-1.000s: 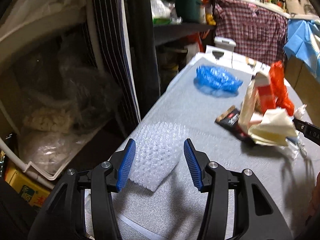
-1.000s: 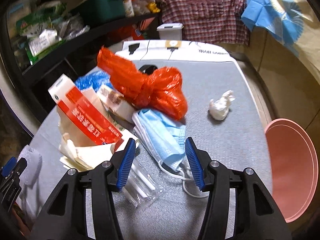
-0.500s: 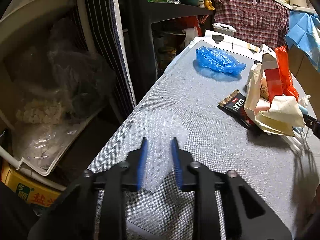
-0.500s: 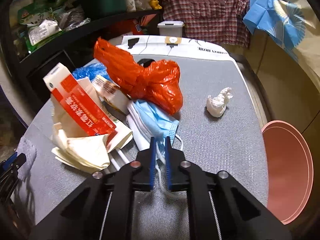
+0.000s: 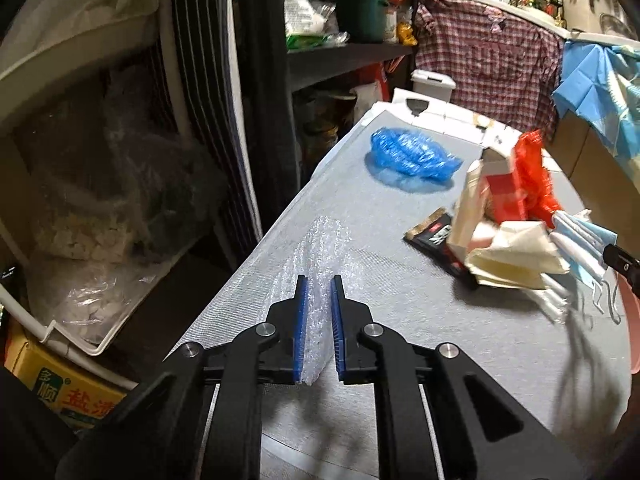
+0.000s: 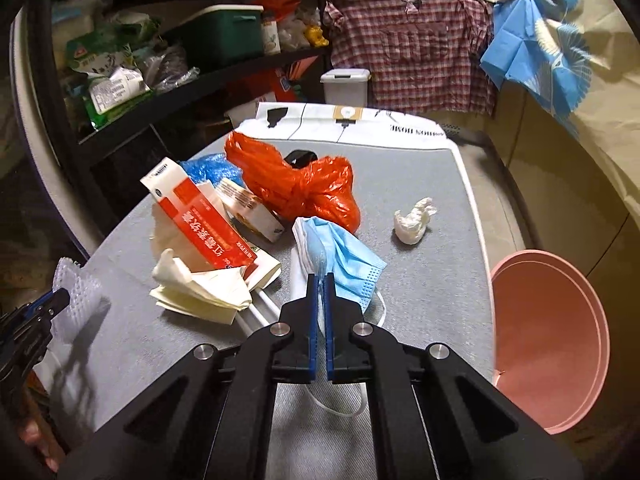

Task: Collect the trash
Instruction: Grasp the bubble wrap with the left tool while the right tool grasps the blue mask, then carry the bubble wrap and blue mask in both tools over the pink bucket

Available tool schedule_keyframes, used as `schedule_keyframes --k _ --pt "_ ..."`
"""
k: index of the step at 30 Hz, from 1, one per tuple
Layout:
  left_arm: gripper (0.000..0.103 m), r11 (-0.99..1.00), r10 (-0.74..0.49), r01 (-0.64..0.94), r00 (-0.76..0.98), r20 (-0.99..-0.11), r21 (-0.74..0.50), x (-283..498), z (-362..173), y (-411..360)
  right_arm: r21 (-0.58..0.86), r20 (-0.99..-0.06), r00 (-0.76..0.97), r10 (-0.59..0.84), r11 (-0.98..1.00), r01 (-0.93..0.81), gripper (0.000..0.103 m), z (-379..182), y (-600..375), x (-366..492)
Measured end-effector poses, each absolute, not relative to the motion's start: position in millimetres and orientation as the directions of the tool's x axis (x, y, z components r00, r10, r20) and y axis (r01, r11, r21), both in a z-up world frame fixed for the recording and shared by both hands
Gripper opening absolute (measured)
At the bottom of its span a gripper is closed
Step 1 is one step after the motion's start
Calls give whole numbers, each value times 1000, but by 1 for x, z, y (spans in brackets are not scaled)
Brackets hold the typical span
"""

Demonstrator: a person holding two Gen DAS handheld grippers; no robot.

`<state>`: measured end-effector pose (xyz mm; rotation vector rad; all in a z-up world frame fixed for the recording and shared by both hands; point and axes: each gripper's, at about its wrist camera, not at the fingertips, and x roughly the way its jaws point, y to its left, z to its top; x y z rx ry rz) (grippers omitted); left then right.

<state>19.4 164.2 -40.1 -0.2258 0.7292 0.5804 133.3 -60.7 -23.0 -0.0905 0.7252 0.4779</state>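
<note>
Grey tabletop (image 6: 420,184) in a cluttered storeroom, shelves on the left, plaid shirt hanging at the back, trash scattered over the cloth.

Both tools have just been closing. A second ago each stood wide with its target between the pads; now the left hand-held gripper (image 5: 318,330) is clamped on the bubble wrap (image 5: 320,256) at the near left edge of the tabletop, sheet squeezed between the blue pads. The right hand-held gripper (image 6: 319,326) is clenched on the blue mask (image 6: 348,264), pinched by its near edge, and the mask has come up off the cloth with its ear loops trailing below. The bubble wrap looks barely raised, if at all; fisheye makes that hard to judge.

So two pieces are secured at once and the pick phase for them is done. Pink bin (image 6: 548,340) sits off the right edge, near the mask, likely the drop spot.

Still lying loose: orange bag (image 6: 300,188), red box (image 6: 200,224), blue bag (image 5: 408,156), crumpled tissue (image 6: 414,220), cream paper (image 6: 200,292). Task is early.
</note>
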Motion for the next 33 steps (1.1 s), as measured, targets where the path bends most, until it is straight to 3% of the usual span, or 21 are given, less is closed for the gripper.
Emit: schedule_keyframes --k 33 --pt "11 962 134 -245 803 -581 -117 4 22 61 50 -528 787 319 937 -347 3 64 -181 71"
